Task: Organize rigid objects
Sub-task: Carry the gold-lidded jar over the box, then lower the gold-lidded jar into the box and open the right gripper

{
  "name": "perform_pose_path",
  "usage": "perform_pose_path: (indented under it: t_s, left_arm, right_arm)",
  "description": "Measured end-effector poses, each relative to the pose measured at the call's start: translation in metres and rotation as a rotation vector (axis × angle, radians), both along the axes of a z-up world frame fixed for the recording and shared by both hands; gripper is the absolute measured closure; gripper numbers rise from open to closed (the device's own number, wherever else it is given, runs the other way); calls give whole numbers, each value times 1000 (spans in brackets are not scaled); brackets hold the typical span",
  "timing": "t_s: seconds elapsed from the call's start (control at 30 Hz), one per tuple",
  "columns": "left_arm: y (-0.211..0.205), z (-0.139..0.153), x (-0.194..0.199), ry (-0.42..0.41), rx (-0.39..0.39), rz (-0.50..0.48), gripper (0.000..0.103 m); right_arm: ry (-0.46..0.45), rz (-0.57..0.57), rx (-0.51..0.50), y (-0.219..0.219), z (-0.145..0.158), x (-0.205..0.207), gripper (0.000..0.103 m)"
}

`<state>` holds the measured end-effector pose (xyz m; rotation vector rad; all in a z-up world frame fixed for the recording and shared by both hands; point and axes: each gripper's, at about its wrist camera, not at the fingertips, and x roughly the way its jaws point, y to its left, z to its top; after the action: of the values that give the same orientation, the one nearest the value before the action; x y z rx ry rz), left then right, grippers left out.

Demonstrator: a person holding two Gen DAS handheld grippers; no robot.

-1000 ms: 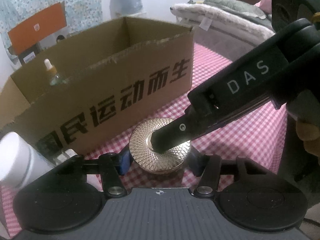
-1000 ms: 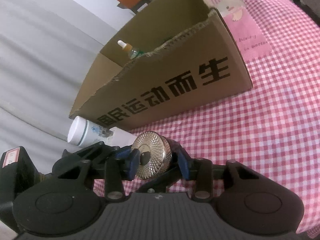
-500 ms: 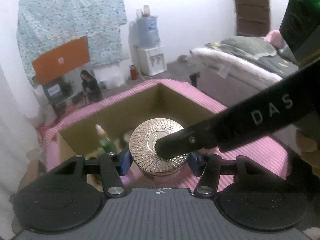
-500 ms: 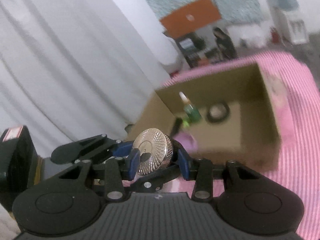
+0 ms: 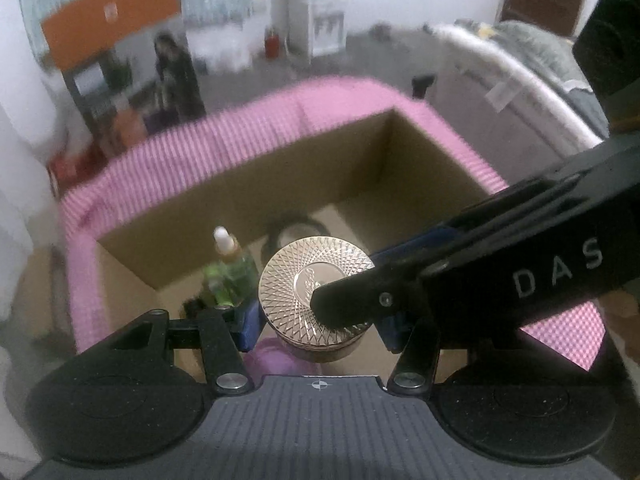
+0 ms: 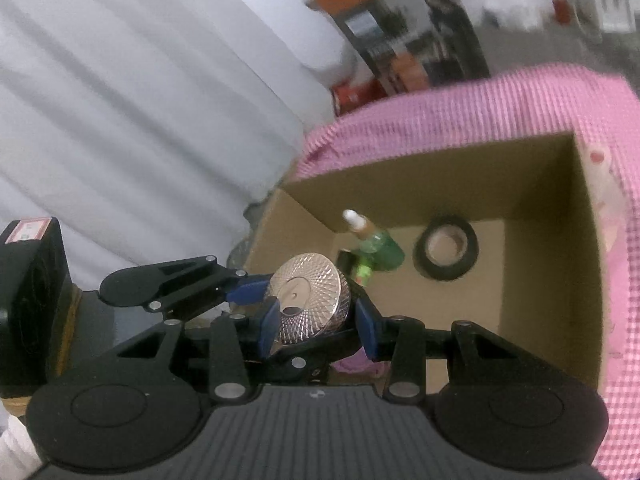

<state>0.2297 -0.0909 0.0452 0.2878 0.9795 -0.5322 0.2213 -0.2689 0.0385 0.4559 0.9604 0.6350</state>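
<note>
1. Left wrist view: the left gripper (image 5: 316,322) is clamped on a round jar with a gold, diamond-patterned metal lid (image 5: 316,284), its blue pads against the jar's left and right sides; the right gripper (image 5: 340,304), a black arm marked "DAS", reaches in from the right and its tip lies on the lid's top; the jar hangs above the open brown cardboard box (image 5: 280,184); inside the box stand a green glass dropper bottle with a white tip (image 5: 228,268) and, behind the jar, a dark ring that is partly hidden; the box sits on a bench covered by a pink checked cloth (image 5: 180,156); the background is blurred.

2. Right wrist view: the right gripper (image 6: 316,320) is closed on the same jar (image 6: 308,296), one blue pad on the lid's face and the other behind the jar; the left gripper (image 6: 248,292) comes in from the left and touches the jar's side; the jar is over the box's near left corner (image 6: 440,172); on the box floor lie the dropper bottle (image 6: 372,248) and a black roll of tape (image 6: 446,248), just beside each other; a white curtain (image 6: 140,100) hangs at the left.
</note>
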Motion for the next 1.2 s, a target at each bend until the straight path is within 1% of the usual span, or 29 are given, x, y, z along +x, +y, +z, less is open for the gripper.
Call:
perform_pose_path:
  t_s: [0.13,0.2,0.4,0.53,0.67,1.0,1.1,1.2]
  left_arm:
    - [-6,-24,24,93,26,3,48]
    - [-8,-34,33,127,36,3,48]
    - [-14,-46,39,147,68,-19,48]
    - [-16,-54,45,187,66,-23,48]
    - [-19,-61,49,203,76,-35,47]
    - [-28,-71,56,246,78,-41,47]
    - [-29,-70,57,256,73,-48,43]
    - [-28,-64,55,234,72,-51,40]
  right_arm:
    - [112,3,1,-1,-26,31,58]
    - [150,3,-5,-1,-38,41,58]
    - [204,-1,-13,-4,-57,58,59]
    - [236,0,-18,-2,-63,63,59]
    - [254,-6,-33,-1,-67,65,58]
    - [264,-24,-73,0,-73,67,58]
    - [263,-29,-88,0,-75,66,58]
    - [257,-36,-83,0,-73,66,57]
